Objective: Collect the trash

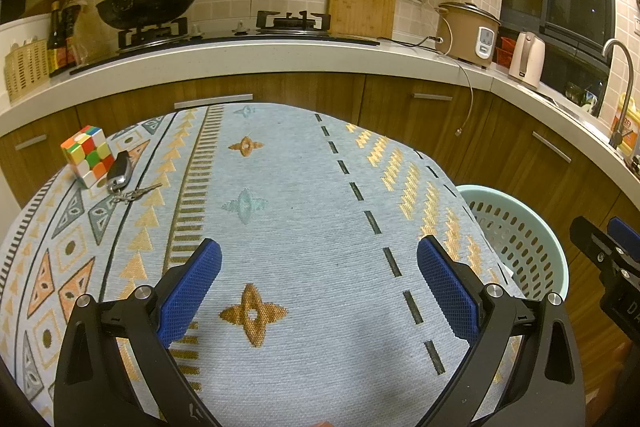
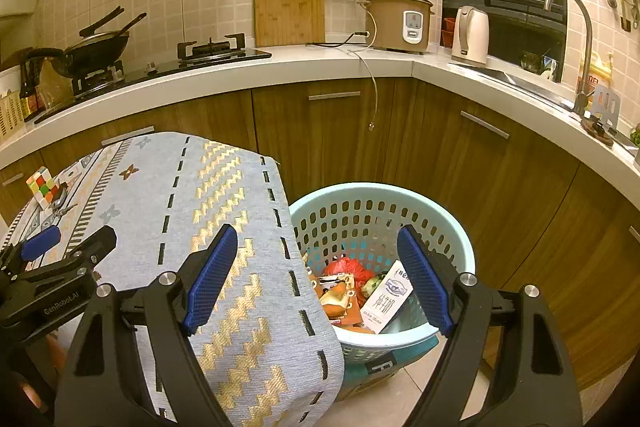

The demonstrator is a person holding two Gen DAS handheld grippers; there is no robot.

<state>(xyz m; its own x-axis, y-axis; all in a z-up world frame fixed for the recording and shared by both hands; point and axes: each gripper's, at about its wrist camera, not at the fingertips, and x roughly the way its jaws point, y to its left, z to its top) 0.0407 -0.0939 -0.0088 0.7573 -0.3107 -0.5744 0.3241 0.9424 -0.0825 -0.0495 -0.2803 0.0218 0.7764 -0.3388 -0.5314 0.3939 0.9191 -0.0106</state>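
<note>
Black tongs point(image 1: 318, 283), blue ribbed pads point(image 2: 212, 277), silver screws

My left gripper point(image 1: 318, 283) hangs over the patterned cloth point(image 1: 288, 227) with its blue pads spread wide — nothing between them. Ahead and to its left sit a cube point(image 1: 88, 155) and a key fob point(image 1: 119, 171), touching. To its right, past the cloth's edge, stands the green basket point(image 1: 524, 235) — my right gripper point(image 1: 608, 247) shows beyond it.
</note>
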